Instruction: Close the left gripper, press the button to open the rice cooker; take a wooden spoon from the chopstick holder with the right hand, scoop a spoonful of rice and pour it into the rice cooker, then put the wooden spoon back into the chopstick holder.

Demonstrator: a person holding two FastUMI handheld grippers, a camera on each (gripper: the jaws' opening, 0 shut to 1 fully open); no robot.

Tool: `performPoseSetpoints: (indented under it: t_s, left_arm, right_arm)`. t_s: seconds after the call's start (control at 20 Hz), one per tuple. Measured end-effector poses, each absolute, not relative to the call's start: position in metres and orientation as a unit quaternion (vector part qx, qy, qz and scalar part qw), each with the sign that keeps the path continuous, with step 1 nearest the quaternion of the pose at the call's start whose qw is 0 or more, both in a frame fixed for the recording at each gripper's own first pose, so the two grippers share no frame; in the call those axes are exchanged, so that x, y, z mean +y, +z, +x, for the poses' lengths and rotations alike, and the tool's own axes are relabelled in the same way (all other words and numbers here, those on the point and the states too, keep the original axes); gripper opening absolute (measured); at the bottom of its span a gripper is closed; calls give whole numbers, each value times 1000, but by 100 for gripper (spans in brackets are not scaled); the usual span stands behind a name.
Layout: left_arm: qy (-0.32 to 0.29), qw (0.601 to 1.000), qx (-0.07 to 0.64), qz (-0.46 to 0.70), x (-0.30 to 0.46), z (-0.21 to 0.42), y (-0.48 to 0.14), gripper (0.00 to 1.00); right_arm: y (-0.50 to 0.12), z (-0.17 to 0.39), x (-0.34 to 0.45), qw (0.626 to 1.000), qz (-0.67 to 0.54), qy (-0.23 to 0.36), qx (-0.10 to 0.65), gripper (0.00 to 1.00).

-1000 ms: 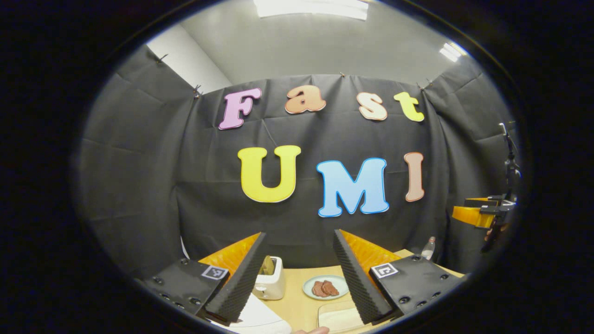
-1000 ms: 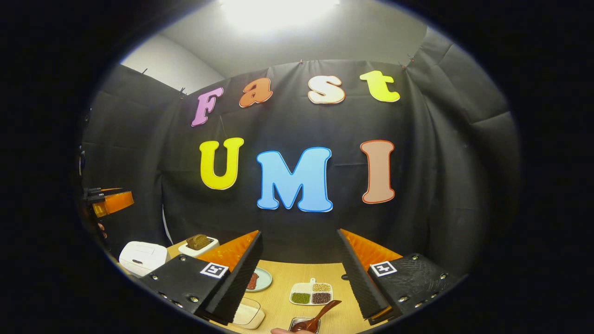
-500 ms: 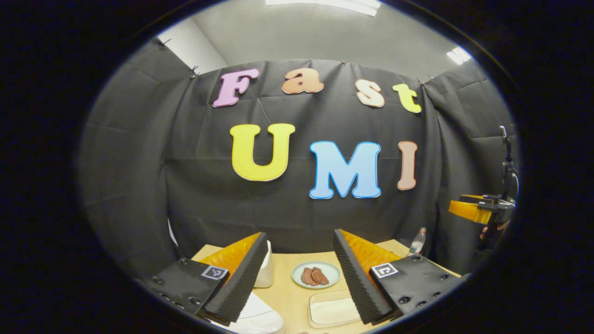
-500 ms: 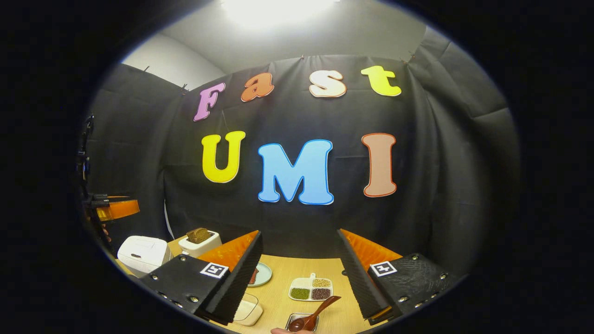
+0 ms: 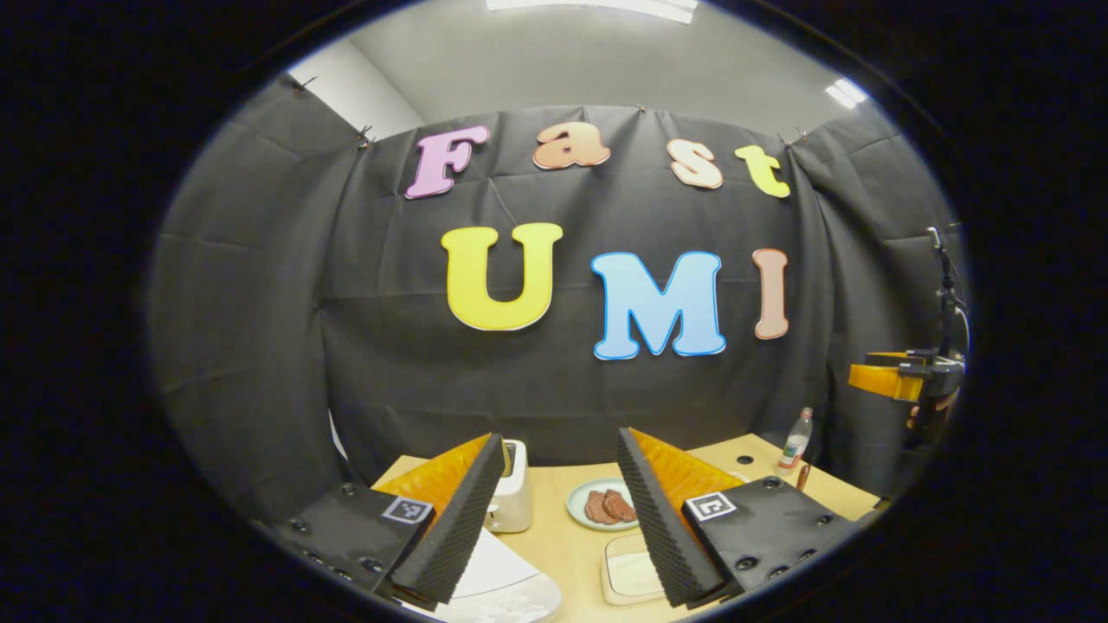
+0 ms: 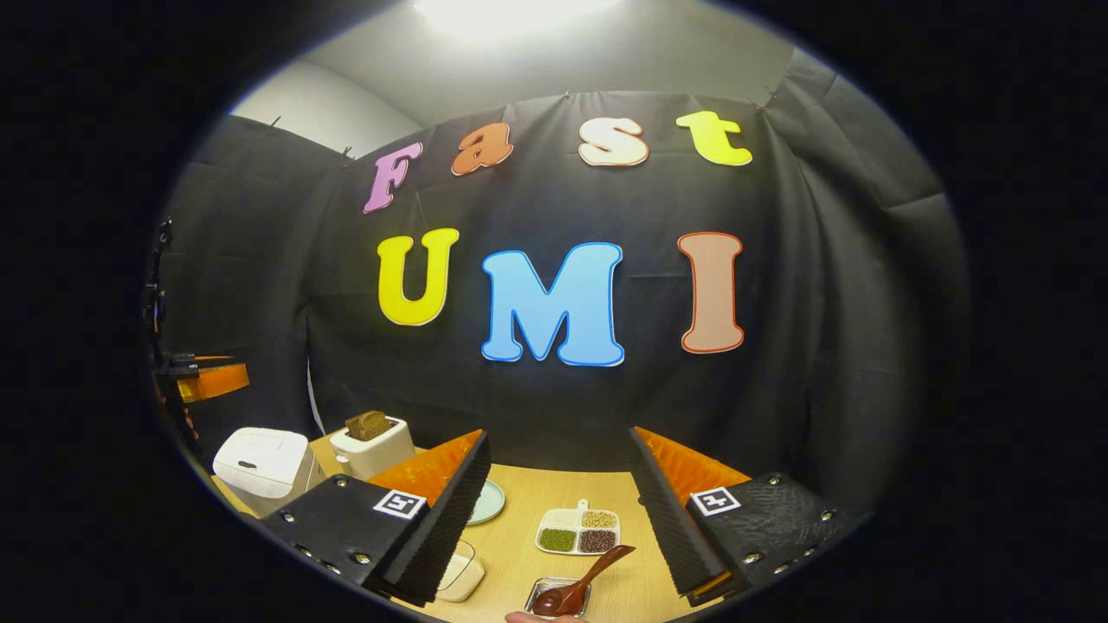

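Observation:
The white rice cooker [image 6: 260,459] stands at the table's left with its lid down; its top [image 5: 506,584] lies just below my left gripper [image 5: 560,437], which is open and holds nothing. A wooden spoon [image 6: 578,587] rests with its bowl in a small metal tray [image 6: 554,599], low between the fingers of my open right gripper [image 6: 558,434]. A clear container with white contents [image 5: 630,573] sits near the front, and it is the clear container [image 6: 459,575] in the right gripper view. Each gripper hangs well above the table.
A white toaster [image 6: 372,441] holding bread stands behind the cooker. A plate of brown meat slices [image 5: 606,504], a divided dish of beans [image 6: 578,532] and a small bottle [image 5: 796,428] are on the wooden table [image 6: 554,497]. The other gripper [image 5: 883,378] hovers far right.
Both views have tipped downward, so more of the table shows. The toaster and plate have slid up between the left fingers. Both grippers stay open.

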State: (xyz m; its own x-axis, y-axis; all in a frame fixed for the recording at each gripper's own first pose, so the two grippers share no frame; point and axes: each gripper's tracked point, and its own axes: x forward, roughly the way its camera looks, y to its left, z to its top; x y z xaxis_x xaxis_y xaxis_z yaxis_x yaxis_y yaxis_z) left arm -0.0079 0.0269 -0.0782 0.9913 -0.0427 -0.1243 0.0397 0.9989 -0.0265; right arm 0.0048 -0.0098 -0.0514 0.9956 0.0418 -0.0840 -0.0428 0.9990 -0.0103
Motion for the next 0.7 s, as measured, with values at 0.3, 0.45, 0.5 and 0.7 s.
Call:
performPoseSetpoints:
  t_s: [0.3, 0.45, 0.5, 0.7]
  left_arm:
    - [-26, 996, 76, -34, 45, -21, -115, 41]
    - [-33, 995, 94, -27, 58, -36, -150, 10]
    - [-39, 993, 105, -31, 61, -43, -160, 10]
    - [-4, 990, 138, -23, 98, -58, -209, 11]
  right_arm:
    - [-62, 6, -5, 998, 12, 41, 47, 96]
    - [-67, 4, -5, 998, 9, 45, 48, 96]
    - [-68, 3, -6, 998, 10, 46, 49, 96]
    - [-76, 6, -7, 997, 16, 49, 56, 96]
